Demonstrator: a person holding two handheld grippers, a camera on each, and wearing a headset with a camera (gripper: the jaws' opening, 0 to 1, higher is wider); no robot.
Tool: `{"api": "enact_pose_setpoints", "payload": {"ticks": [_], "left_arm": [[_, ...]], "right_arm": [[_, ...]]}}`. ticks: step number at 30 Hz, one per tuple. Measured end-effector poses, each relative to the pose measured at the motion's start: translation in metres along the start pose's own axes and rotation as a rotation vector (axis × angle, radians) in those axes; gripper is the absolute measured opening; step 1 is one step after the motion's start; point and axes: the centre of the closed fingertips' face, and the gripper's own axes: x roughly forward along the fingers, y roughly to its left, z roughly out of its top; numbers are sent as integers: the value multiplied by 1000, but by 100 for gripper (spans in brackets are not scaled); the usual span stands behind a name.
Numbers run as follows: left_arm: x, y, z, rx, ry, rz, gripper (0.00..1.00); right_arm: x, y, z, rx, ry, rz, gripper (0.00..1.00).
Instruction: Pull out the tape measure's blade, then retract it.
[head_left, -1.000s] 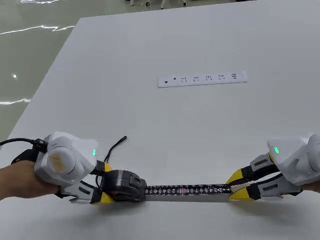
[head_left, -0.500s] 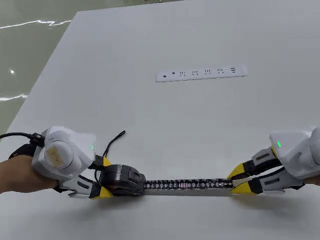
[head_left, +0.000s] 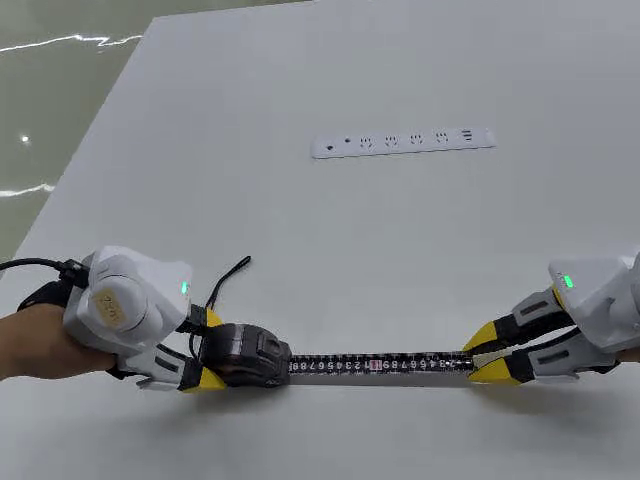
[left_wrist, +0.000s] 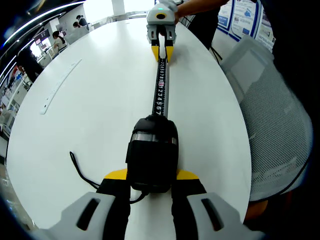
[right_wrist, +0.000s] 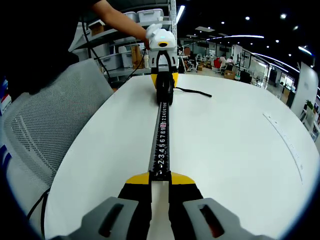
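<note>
White tabletop (head_left: 400, 60) stretches across the head view, with a white power strip (head_left: 403, 143) lying flat toward its far side, well apart from the work. Beyond the table's edge, the left gripper view catches a grey mesh chair (left_wrist: 272, 130) just beside it.

Near the front edge, the black tape measure (head_left: 245, 355) sits on the table, clamped across its body by the left gripper (head_left: 212, 350). One yellow-tipped jaw presses on each side of the case. A thin black wrist strap (head_left: 228, 283) trails from the case and curls loosely on the table behind it.

From the mouth of the case, the blade (head_left: 380, 364) runs out straight and low over the table toward the right, its dark face and white numerals turned up. The far end of the blade is pinched between the jaws of the right gripper (head_left: 482, 355), which are closed together on it. In the right gripper view, the blade's tip passes in between the two yellow tips, and its pale end shows in the slot behind them.

Both grippers rest near table level, well apart, facing each other along the line of the blade. A person's hand holds each one.
</note>
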Motion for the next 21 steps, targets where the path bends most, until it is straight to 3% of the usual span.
{"api": "enact_pose_setpoints", "payload": {"ticks": [21], "left_arm": [[1,0,2,5,2,-5,26]], "right_arm": [[-13,1,-11,15,11,-4,10]]}}
